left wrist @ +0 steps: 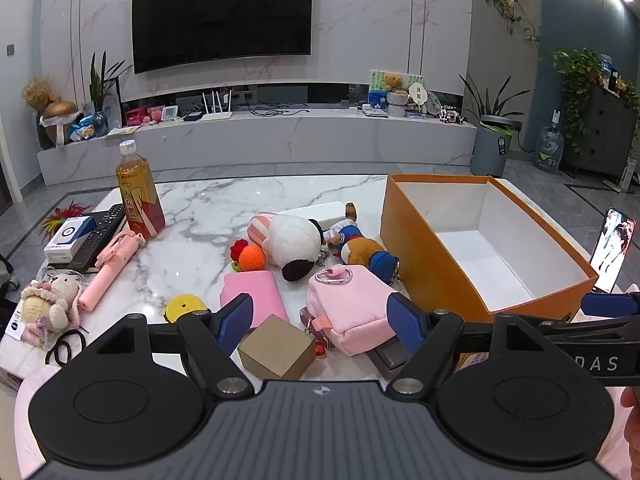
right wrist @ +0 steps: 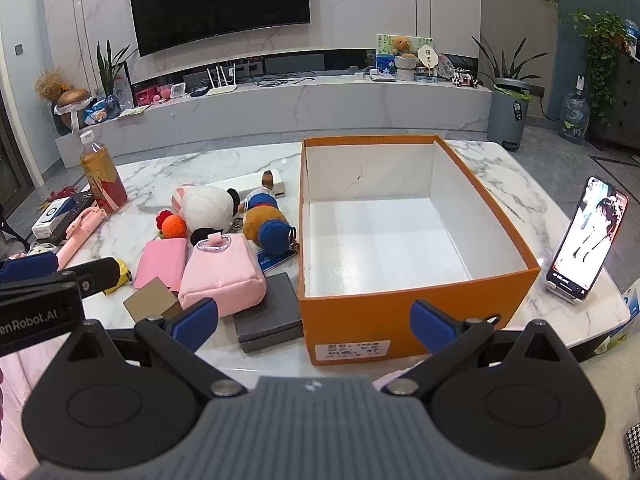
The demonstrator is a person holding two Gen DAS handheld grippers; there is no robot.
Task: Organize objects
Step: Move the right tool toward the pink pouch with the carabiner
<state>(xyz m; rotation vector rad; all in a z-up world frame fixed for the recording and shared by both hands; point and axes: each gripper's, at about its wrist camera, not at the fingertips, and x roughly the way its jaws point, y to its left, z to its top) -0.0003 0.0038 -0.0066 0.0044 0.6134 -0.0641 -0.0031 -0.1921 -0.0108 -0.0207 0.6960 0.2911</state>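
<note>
Both grippers hang spread and empty at the near edge of a marble table (left wrist: 224, 204), the sorting not yet begun. The orange box (right wrist: 360, 312) stands open and bare, dead ahead at 12 o'clock of the right gripper (right wrist: 314, 320). The clutter it is meant for lies at that gripper's 10 o'clock — and straight before the left gripper (left wrist: 322, 322), the nearer of the two. Between the left fingers sit a small cardboard cube (left wrist: 276, 350) and a pink pouch (left wrist: 352, 304), its long side running toward 1 o'clock. Behind them are a pink case (left wrist: 252, 292), plush toys (left wrist: 292, 240) and a tea bottle (left wrist: 138, 196) at 10 o'clock. A grey block (right wrist: 270, 314) touching the box wall would likely crowd any sideways carry; a propped phone (right wrist: 586, 236) stands at the right gripper's 2 o'clock.
</note>
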